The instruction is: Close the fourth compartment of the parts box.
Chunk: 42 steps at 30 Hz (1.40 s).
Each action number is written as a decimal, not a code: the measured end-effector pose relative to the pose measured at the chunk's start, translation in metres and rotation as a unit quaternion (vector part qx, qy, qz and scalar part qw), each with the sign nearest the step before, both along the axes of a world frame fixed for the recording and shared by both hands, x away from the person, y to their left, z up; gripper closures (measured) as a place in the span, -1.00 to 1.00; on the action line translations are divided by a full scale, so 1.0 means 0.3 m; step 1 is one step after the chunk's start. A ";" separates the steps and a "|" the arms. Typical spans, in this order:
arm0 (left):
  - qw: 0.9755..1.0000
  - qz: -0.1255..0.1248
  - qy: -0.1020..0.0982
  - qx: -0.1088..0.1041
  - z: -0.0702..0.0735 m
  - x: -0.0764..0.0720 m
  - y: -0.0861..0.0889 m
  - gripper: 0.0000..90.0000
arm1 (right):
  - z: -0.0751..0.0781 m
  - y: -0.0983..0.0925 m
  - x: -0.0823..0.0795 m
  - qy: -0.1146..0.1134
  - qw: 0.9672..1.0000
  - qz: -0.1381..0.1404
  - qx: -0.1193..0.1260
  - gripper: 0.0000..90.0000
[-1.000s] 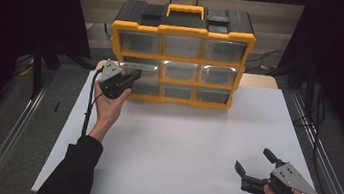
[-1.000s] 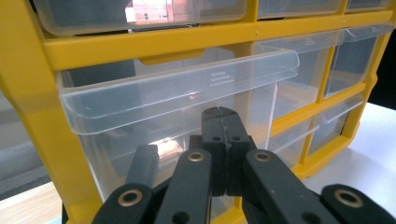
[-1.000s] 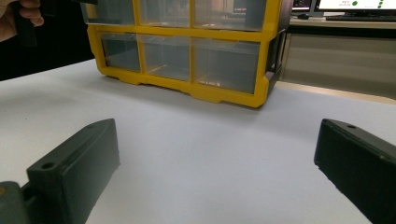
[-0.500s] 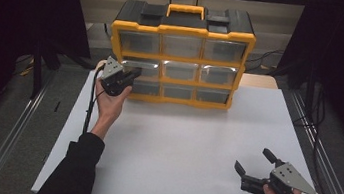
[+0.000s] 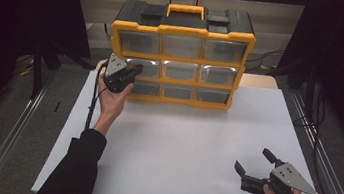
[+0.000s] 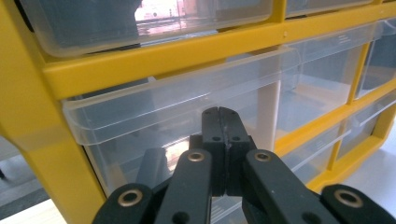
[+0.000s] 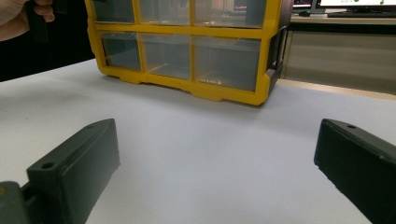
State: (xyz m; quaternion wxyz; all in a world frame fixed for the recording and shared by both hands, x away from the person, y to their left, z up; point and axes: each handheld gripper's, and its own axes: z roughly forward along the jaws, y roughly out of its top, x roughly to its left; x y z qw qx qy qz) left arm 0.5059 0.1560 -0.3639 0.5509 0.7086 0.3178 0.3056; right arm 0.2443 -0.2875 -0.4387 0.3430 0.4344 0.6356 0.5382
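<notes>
holding my left gripper point(image 6: 223, 114), jaws clenched empty, against the organizer's middle-left drawer point(image 6: 177, 98); right gripper point(image 5: 253, 164) gapes over the table point(image 5: 179, 138).

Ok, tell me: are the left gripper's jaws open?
No, the left gripper has its jaws pressed together, nothing between them, right at a clear drawer.

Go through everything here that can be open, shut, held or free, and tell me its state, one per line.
Left gripper: fingers shut, nothing between them, at the front of the middle-left drawer.
Right gripper: fingers open, empty, low over the table.
Organizer: upright at the table's far edge, handle on top.
Middle-left drawer: clear; whether pushed fully in, I cannot tell.
Other drawers: look closed.
Table: white top.
</notes>
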 end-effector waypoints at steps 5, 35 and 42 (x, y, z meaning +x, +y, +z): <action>1.000 0.002 -0.002 -0.001 -0.004 0.012 -0.004 1.00 | -0.001 -0.002 -0.001 0.001 1.000 0.001 -0.001 -1.00; 1.000 -0.008 0.010 -0.009 -0.002 -0.021 -0.020 0.16 | 0.002 -0.002 -0.005 -0.001 1.000 -0.003 -0.001 -1.00; 0.999 -0.009 0.021 -0.042 -0.012 -0.050 -0.014 -0.32 | 0.001 -0.004 -0.005 -0.002 1.000 -0.003 -0.002 -1.00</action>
